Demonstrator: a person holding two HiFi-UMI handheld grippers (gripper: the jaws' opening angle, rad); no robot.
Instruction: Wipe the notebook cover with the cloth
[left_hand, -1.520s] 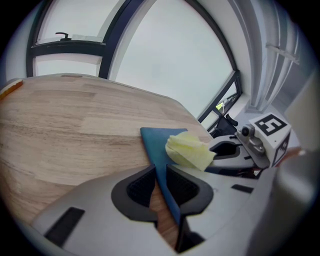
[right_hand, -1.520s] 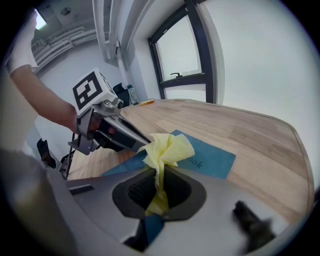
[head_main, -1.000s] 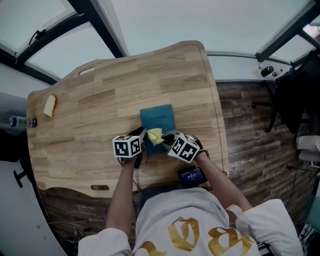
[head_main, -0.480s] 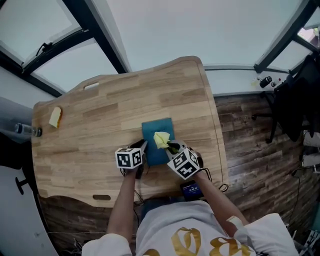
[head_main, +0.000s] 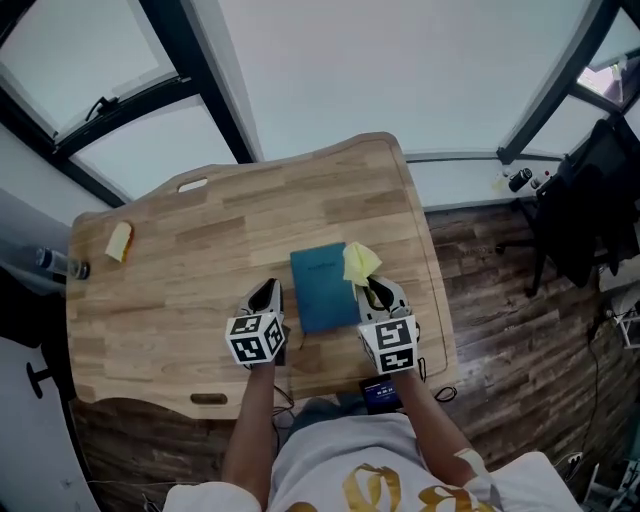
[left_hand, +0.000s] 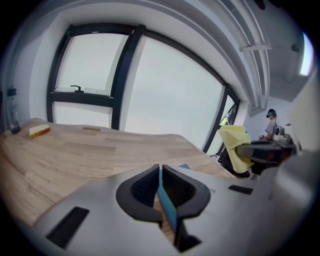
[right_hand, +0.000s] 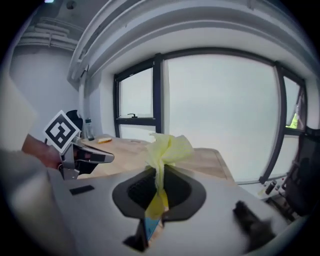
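A teal notebook (head_main: 322, 290) lies flat on the wooden table (head_main: 200, 250), near its front edge. My right gripper (head_main: 372, 288) hangs above the notebook's right edge, shut on a crumpled yellow cloth (head_main: 358, 262). In the right gripper view the cloth (right_hand: 167, 147) sticks up out of the right gripper (right_hand: 159, 172). My left gripper (head_main: 268, 292) is raised just left of the notebook. Its jaws have just been closing and stand almost together with nothing between them. In the left gripper view, a strip of the notebook (left_hand: 167, 207) below shows through the slit of the left gripper (left_hand: 160, 170).
A small yellow block (head_main: 119, 240) and a bottle (head_main: 60, 264) sit at the table's far left. A dark device (head_main: 378, 392) hangs at the person's waist. A dark chair (head_main: 590, 200) stands on the wood floor to the right. Large windows lie beyond the table.
Both grippers have lifted off the notebook and moved apart. The right one carried the cloth from the cover's near part to its right edge. The left one drew back to the left.
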